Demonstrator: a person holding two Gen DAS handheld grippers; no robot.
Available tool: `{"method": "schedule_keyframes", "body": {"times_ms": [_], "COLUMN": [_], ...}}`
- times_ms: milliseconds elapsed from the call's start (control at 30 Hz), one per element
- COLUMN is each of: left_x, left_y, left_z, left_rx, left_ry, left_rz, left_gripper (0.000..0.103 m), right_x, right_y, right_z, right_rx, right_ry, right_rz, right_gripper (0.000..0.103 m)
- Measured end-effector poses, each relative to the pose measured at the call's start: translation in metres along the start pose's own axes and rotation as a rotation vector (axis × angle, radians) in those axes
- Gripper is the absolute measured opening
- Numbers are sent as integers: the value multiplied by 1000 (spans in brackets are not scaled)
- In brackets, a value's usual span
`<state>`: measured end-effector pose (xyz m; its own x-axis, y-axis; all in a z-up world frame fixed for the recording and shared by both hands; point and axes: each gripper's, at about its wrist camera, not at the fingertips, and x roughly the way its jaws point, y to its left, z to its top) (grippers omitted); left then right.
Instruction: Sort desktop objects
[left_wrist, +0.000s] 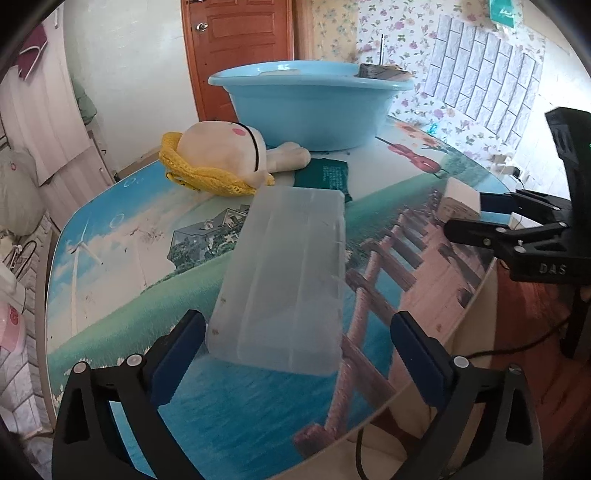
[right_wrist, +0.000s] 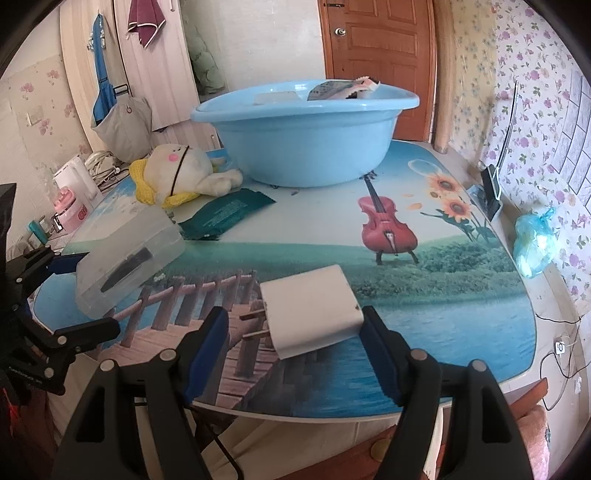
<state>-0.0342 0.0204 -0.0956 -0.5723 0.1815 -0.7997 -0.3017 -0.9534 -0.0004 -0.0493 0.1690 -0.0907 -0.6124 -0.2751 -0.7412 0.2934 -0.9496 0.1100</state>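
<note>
- The table (right_wrist: 461, 332) carries a printed landscape: a boardwalk, water, a red violin, sunflowers, and on the left side a wind turbine and a house.
- The blue basin (right_wrist: 303, 147) stands at the far side of the table; a clear box and some packets show over its rim.
- The plush toy (left_wrist: 221, 147), cream with a yellow knit hat and a pink cheek, lies on its side just left of the basin, one limb touching a dark green packet (right_wrist: 225, 214). The white print on that packet is too small to read.
- The clear plastic box (left_wrist: 288, 280) lies flat near the table's front left, its near end between the tips of the left gripper.
- The left gripper (left_wrist: 295, 354) is level with the tabletop, pointing forward; its jaws stand wide, blue pads either side of the box's near end, neither clearly touching it.
- The right gripper (right_wrist: 295, 354) is likewise low and forward, jaws spread wide around the white charger (right_wrist: 314, 310). The right pad sits at the charger's corner; the left pad is apart from its prongs.
- The charger lies flat on the boardwalk print, two prongs pointing left.
- In the left wrist view the right gripper's body reads "DAS".
</note>
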Motion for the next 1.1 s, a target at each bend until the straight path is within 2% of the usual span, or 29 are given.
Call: {"method": "schedule_keyframes", "body": {"times_ms": [100, 267, 400, 500, 667, 967, 1033, 1100], "left_x": [8, 15, 15, 14, 12, 9, 8, 7], "left_y": [1, 3, 2, 3, 4, 2, 2, 0], "left_z": [4, 8, 6, 5, 1, -3, -4, -4], "left_rx": [-14, -31, -35, -45, -51, -43, -39, -32], "left_ry": [16, 11, -11, -15, -39, -75, -91, -99], "left_rz": [2, -8, -5, -4, -1, -2, -9, -12], "left_gripper": [103, 103, 103, 103, 103, 103, 100, 92], "right_x": [1, 3, 6, 9, 11, 8, 6, 3], "right_y": [-1, -2, 4, 9, 10, 4, -1, -5], "right_z": [0, 0, 0, 1, -1, -3, -3, -3], "right_rx": [-4, -15, -40, -60, -75, -58, -38, -15], "right_ry": [-15, -21, -6, 3, 7, -19, -29, -40], "right_rz": [14, 65, 42, -11, -51, -23, -2, 10], "right_gripper": [74, 90, 103, 103, 103, 103, 103, 99]}}
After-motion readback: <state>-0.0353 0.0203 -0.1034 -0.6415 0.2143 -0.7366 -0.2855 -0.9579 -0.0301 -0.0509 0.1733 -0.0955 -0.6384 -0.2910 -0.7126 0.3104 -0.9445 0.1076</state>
